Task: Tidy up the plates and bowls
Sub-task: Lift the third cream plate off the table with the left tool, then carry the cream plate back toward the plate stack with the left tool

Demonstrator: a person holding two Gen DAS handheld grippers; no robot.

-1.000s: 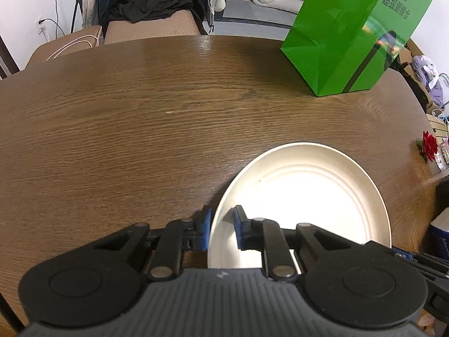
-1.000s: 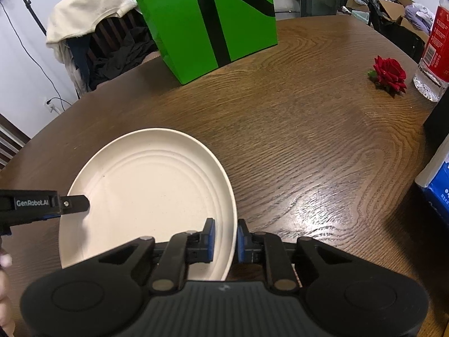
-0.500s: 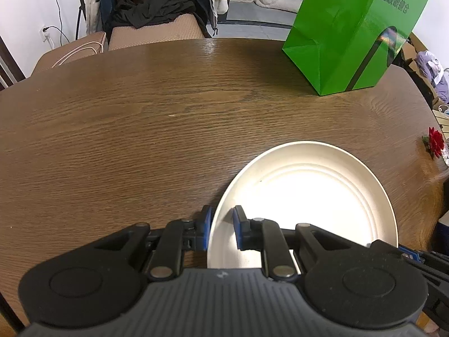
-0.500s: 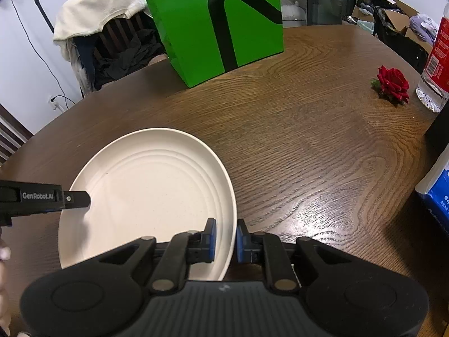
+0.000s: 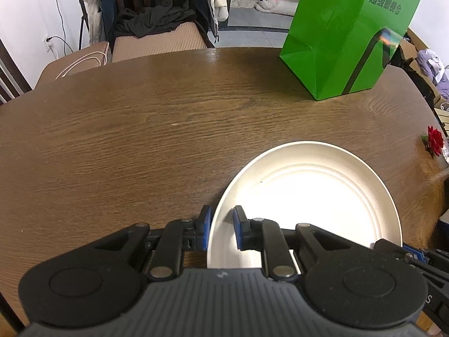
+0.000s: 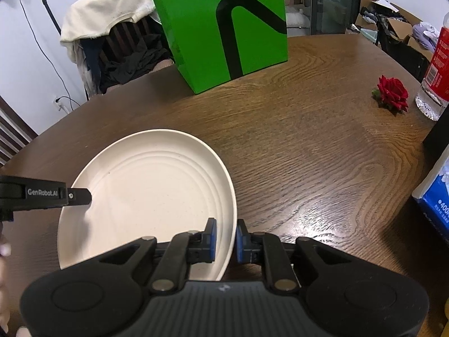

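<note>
In the left wrist view, the left hand-held gripper (image 5: 221,231) has its two blue pads set narrowly on both sides of the rim of the cream plate (image 5: 314,193), one pad outside and one inside, at the plate's 8 o'clock edge. The plate is over the brown worktop (image 5: 140,146), at about 4 o'clock in the view. A green bag (image 5: 345,33) stands upright at 1 o'clock. In the right wrist view, the right hand-held gripper (image 6: 226,237) clamps the same plate (image 6: 148,196) at its 4 o'clock rim, jaws nearly closed. A red rose (image 6: 391,92) lies at 2 o'clock, well apart from the plate.
</note>
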